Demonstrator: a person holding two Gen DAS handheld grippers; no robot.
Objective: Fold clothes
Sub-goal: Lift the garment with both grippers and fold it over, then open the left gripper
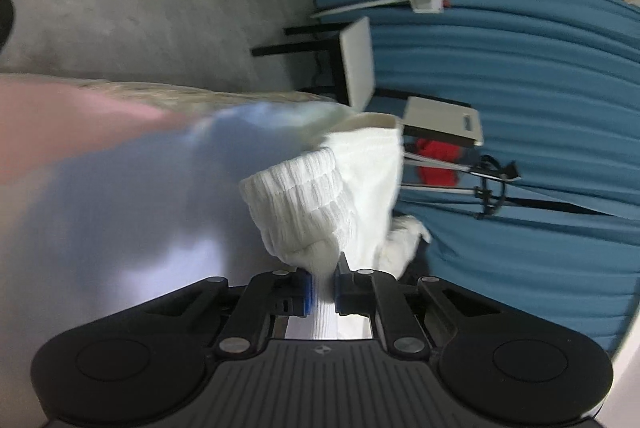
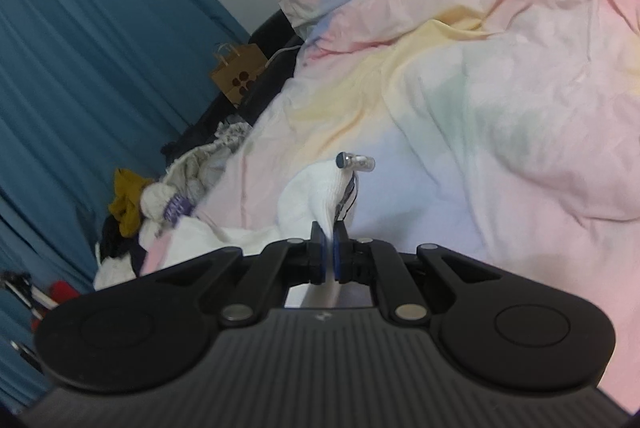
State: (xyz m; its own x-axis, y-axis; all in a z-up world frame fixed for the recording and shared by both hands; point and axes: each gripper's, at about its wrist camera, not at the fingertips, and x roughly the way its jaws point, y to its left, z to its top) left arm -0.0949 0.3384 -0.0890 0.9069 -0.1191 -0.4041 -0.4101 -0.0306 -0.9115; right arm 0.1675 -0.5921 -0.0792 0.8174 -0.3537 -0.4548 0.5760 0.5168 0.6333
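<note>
Both tongs are clamped on white cloth. Left gripper (image 1: 323, 288): blue pads pinch a white ribbed garment (image 1: 316, 196), which bunches up from the jaws toward 12 o'clock and leans to 1. Right gripper (image 2: 329, 255): jaws nearly closed on a thin white edge (image 2: 320, 196), fabric rising to 12 and spilling toward 9–10; a small metal-capped piece (image 2: 356, 161) with dark thread sits at its tip. Whether both hold the same garment I cannot tell, likely yes.

Garment is lifted above the pastel duvet (image 2: 500, 68), not laid flat. Unfolded pile (image 2: 160, 196) lies at 9 o'clock in the right view. Long axis is unreadable while bunched; my read is that the next move depends on spreading it taut between the two grips.
</note>
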